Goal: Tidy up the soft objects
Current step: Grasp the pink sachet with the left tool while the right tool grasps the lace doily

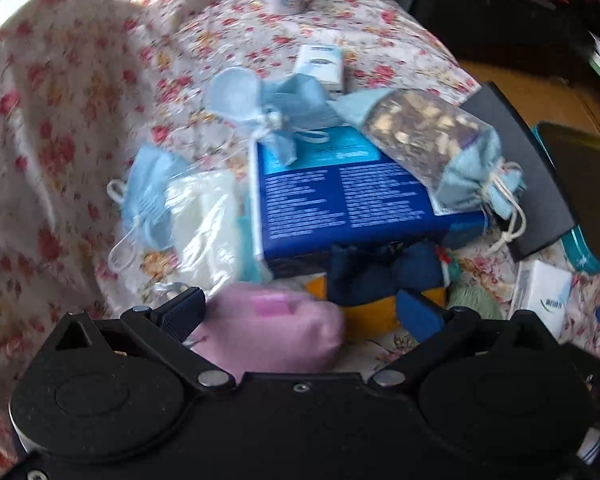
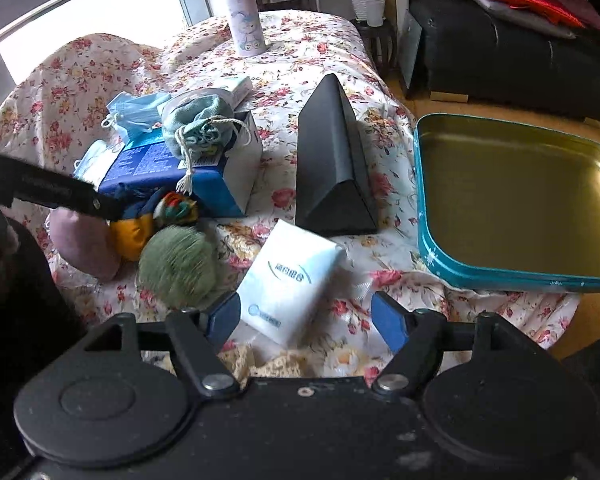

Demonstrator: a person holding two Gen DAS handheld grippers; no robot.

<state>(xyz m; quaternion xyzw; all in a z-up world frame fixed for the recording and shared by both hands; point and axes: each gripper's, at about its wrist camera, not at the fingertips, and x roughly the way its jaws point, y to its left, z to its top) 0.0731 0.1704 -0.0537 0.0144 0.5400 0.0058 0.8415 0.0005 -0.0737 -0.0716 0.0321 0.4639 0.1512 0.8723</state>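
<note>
My left gripper [image 1: 300,312] is open, its jaws wide apart around a pink soft pouch [image 1: 272,326] lying on the floral cloth; the pouch also shows in the right wrist view [image 2: 82,244]. Beyond it lie a navy and yellow pouch [image 1: 374,280], a green fuzzy ball [image 2: 176,264] and a blue box [image 1: 340,196] topped by a light blue drawstring bag [image 1: 440,148]. My right gripper [image 2: 306,320] is open, just above a white tissue pack [image 2: 290,278]. The left gripper's arm [image 2: 56,196] reaches in from the left.
An open teal tin [image 2: 512,200] with a gold inside sits at the right table edge. A black triangular box [image 2: 332,164] stands mid-table. A lilac bottle [image 2: 242,12] stands at the back. Face masks [image 1: 152,196] and a clear plastic bag [image 1: 204,220] lie left.
</note>
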